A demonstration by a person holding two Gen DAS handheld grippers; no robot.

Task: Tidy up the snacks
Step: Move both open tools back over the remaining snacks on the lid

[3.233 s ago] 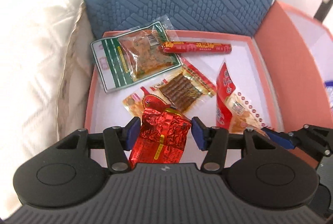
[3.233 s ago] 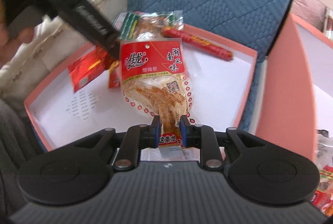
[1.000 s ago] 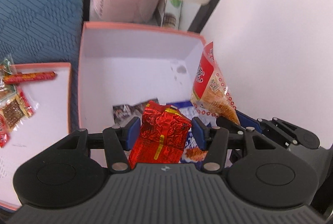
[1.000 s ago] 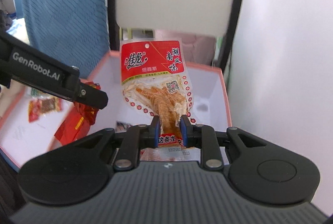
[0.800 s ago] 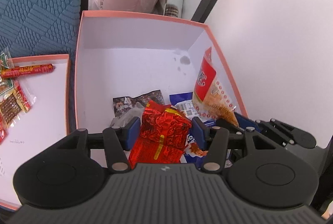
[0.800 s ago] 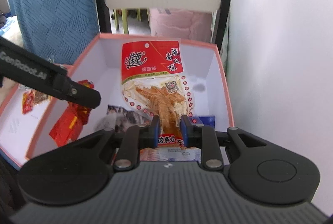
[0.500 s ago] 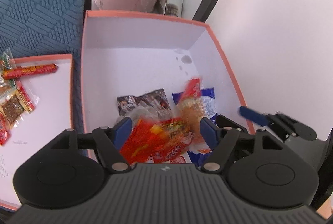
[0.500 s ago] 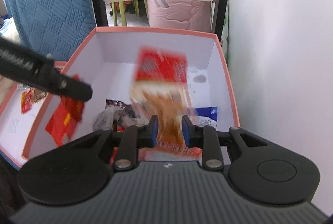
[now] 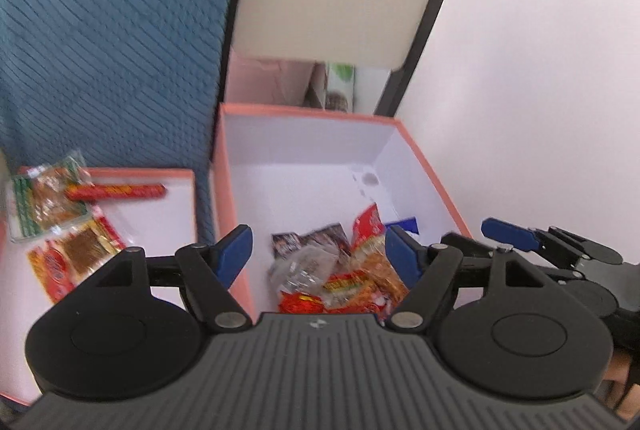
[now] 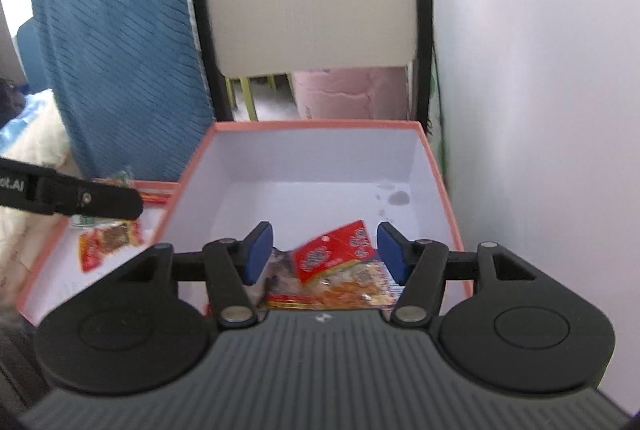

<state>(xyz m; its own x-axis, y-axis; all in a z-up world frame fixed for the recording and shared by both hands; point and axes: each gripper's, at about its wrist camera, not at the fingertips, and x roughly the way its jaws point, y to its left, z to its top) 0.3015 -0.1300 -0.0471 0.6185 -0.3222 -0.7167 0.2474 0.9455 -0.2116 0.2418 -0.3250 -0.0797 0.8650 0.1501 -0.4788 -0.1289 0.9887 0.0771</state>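
Note:
A deep pink-rimmed box (image 9: 424, 158) (image 10: 434, 166) holds a loose heap of snack packets. The red-and-clear chicken-feet packet (image 9: 370, 250) (image 10: 336, 262) lies on that heap. Beside it rests the red foil packet (image 9: 308, 300), partly hidden by the gripper body. My left gripper (image 9: 320, 252) hovers open over the box with nothing between its fingers. My right gripper (image 10: 324, 250) is above the same heap, its jaws still opening and empty. The right gripper also shows at the right in the left wrist view (image 9: 516, 234).
A shallow pink-rimmed tray (image 9: 176, 172) (image 10: 40, 278) to the left carries a red sausage stick (image 9: 116, 191), a green-edged packet (image 9: 44, 200) and a brown jerky packet (image 9: 80, 250). A blue quilted cushion (image 9: 112, 30) stands behind. A white wall (image 10: 540, 110) closes the right side.
Both grippers let go: the red foil packet and the chicken-feet packet dropped into the deep box. Both sets of jaws spread wider, and the left gripper drew back and up.

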